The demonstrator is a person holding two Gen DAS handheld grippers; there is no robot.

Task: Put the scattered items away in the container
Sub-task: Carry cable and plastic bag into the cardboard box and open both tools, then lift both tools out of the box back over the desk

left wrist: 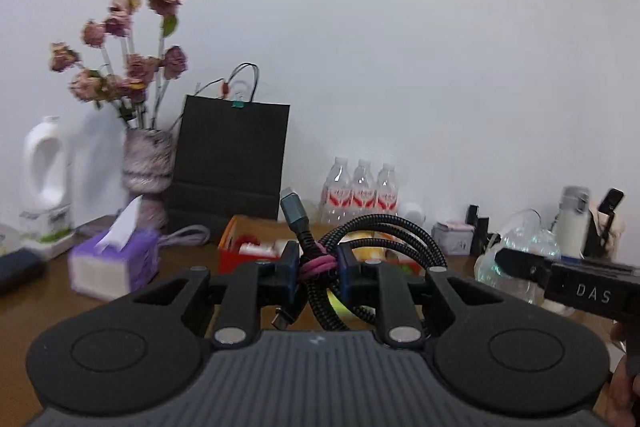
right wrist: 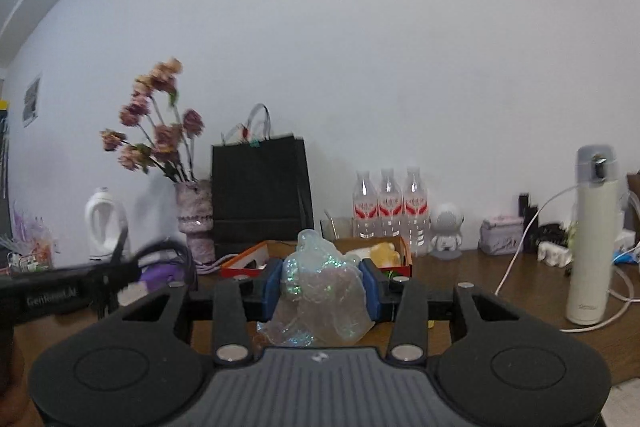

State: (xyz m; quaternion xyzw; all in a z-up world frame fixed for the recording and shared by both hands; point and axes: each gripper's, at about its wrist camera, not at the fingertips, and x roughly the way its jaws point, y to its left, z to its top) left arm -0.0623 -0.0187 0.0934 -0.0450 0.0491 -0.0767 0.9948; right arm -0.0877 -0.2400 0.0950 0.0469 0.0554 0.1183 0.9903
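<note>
My left gripper [left wrist: 318, 267] is shut on a coiled black braided cable [left wrist: 384, 227] bound with a pink tie, held up above the wooden table. Pinched between the blue pads of my right gripper [right wrist: 322, 283] is a crumpled clear glittery plastic bag [right wrist: 320, 291]. Just beyond both grippers sits an orange-red cardboard box [left wrist: 234, 247] [right wrist: 244, 261] with several small items in it, among them something yellow. My right gripper [left wrist: 508, 261] with the bag [left wrist: 520, 243] also shows at the right of the left wrist view. The left gripper [right wrist: 116, 271] appears blurred at the right wrist view's left edge.
Along the wall stand a white detergent jug [left wrist: 44, 179], a vase of dried flowers [left wrist: 146, 167], a black paper bag [left wrist: 232, 155] and three water bottles [left wrist: 362, 191]. A purple tissue box [left wrist: 116, 263] lies left. A white flask [right wrist: 590, 239], cables and an astronaut figure [right wrist: 448, 231] stand right.
</note>
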